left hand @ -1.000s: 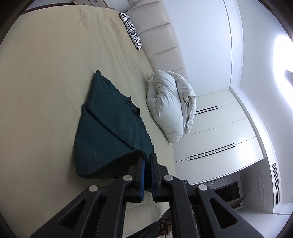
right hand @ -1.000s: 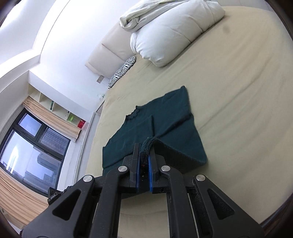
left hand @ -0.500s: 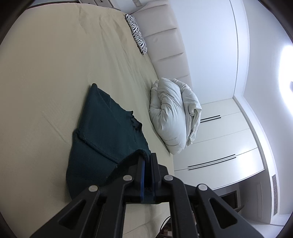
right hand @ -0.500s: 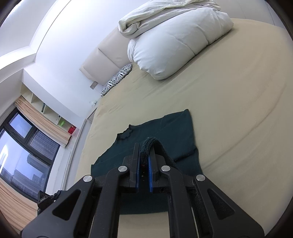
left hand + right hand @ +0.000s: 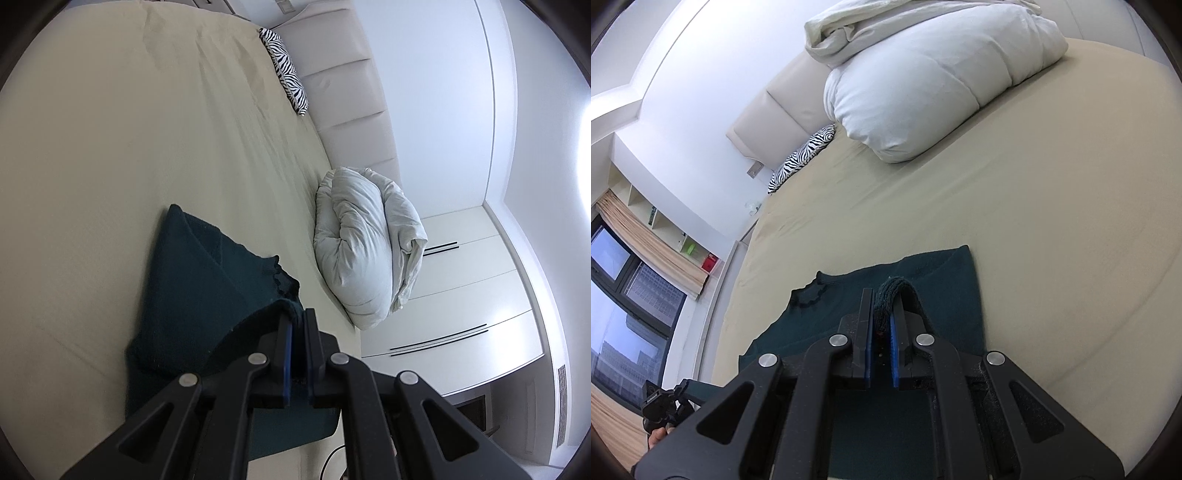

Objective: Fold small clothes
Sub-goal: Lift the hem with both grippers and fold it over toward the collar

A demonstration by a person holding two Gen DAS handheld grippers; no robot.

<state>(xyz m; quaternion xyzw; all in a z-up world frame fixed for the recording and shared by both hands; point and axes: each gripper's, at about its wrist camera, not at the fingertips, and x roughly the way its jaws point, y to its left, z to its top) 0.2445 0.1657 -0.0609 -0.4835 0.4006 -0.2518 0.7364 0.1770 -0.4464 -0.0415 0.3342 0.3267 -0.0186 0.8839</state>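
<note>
A dark teal knitted garment (image 5: 192, 280) lies on the beige bed sheet (image 5: 110, 147), its near part lifted off the bed. My left gripper (image 5: 295, 321) is shut on one lifted edge of it. My right gripper (image 5: 882, 306) is shut on another bunched edge, with the rest of the garment (image 5: 923, 273) spread flat beyond the fingers. The other gripper (image 5: 661, 406) and a hand show at the lower left of the right wrist view.
A bunched white duvet (image 5: 365, 251) lies against the padded headboard (image 5: 347, 92), also seen in the right wrist view (image 5: 934, 88). A zebra-print pillow (image 5: 284, 70) sits farther along. White wardrobe doors (image 5: 461, 314) stand beyond the bed; a window (image 5: 620, 310) is on the other side.
Both grippers have carried the held garment edges forward over the flat part, towards the headboard. More of the garment now lies under the grippers and less shows ahead.
</note>
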